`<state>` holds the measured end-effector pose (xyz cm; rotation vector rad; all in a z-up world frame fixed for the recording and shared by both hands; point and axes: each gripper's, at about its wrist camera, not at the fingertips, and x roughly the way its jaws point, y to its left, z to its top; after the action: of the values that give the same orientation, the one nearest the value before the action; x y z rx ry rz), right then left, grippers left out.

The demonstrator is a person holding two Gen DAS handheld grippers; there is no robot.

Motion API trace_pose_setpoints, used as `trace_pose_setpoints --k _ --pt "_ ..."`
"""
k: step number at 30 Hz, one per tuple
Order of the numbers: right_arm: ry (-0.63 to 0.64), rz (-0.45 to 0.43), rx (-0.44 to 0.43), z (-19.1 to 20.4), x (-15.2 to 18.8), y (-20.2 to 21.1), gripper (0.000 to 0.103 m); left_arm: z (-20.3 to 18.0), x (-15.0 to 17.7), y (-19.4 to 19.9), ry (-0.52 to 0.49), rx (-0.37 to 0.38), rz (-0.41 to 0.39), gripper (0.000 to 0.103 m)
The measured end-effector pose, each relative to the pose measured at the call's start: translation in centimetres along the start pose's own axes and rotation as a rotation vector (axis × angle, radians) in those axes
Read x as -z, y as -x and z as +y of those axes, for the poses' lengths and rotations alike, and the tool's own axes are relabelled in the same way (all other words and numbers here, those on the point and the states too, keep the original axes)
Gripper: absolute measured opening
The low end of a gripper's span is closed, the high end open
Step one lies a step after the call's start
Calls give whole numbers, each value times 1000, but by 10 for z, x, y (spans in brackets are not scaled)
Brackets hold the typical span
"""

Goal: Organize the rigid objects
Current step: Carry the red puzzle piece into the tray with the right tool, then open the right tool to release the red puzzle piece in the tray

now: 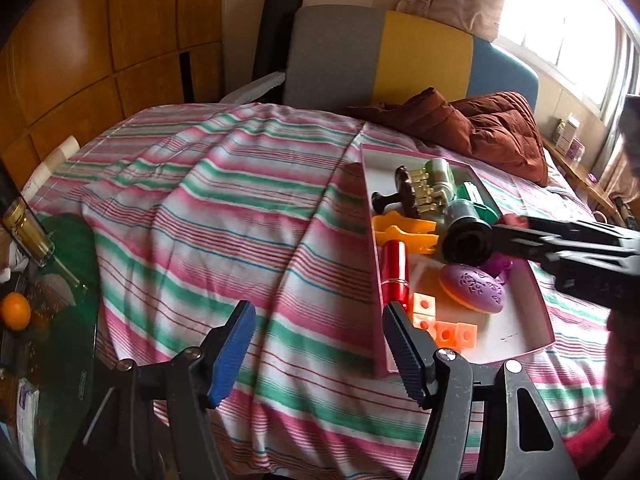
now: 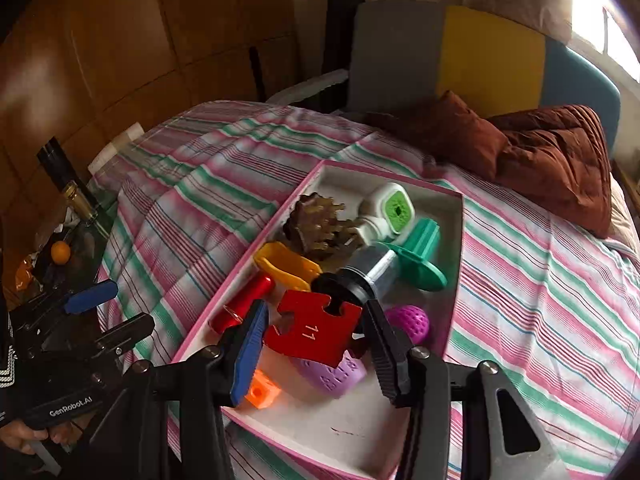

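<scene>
Blue-padded and black-ribbed fingers of the left hand-held gripper (image 1: pixel 318 354) stand wide apart over the striped bed cover (image 1: pixel 208 208), gripping nothing. Left of it the bed edge drops to a green glass worktop (image 1: pixel 68 248) crowded with a gold-capped bottle (image 1: pixel 24 232) and an orange (image 1: pixel 15 311); that side is tight. Between the bed edge and the tray lies a broad stretch of bare, rumpled cover, the freest room for moving.

Further right, the pink-rimmed tray (image 2: pixel 208 340) sits on the bed, its near corner just beside the left gripper's black finger. Inside it are a red cylinder (image 1: pixel 394 276), orange cubes (image 1: pixel 444 326), a yellow clip (image 1: pixel 404 232), a purple oval piece (image 1: pixel 474 288), a black-and-silver spool (image 1: pixel 468 236), a brown toothed piece (image 2: pixel 320 220) and green parts (image 2: pixel 420 256), packed close together.

In the right wrist view, the right hand-held gripper (image 2: pixel 316 340) pinches a red puzzle piece (image 2: pixel 312 330) marked 11 over the tray's middle; whether it touches the things below cannot be told. It hides part of the purple piece and the spool.

Beyond the tray, a brown quilted cushion (image 1: pixel 492 128) lies against the headboard (image 1: pixel 400 60). Window glare (image 1: pixel 560 12) washes out the far right.
</scene>
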<state>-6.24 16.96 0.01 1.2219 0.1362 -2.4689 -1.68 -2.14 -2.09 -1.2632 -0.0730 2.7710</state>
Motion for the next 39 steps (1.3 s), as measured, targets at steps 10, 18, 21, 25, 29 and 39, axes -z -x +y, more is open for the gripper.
trace_pose_setpoints --k 10,18,21,25,29,39 --pt "6 110 -12 21 -5 -61 49 6 5 -6 15 2 17 67" --pt "-41 139 -9 13 6 -74 51 6 8 -10 17 -1 31 67" --pt "-58 128 -19 10 7 -71 51 6 8 -11 20 -5 33 67" --pt "-83 107 -27 6 8 -65 51 3 8 -10 15 -7 32 67" --pt "-99 76 -21 8 7 -57 51 -1 6 -6 10 -15 19 70" --pt "-162 -34 105 3 25 -11 52 -25 0 13 -41 -33 -52 88"
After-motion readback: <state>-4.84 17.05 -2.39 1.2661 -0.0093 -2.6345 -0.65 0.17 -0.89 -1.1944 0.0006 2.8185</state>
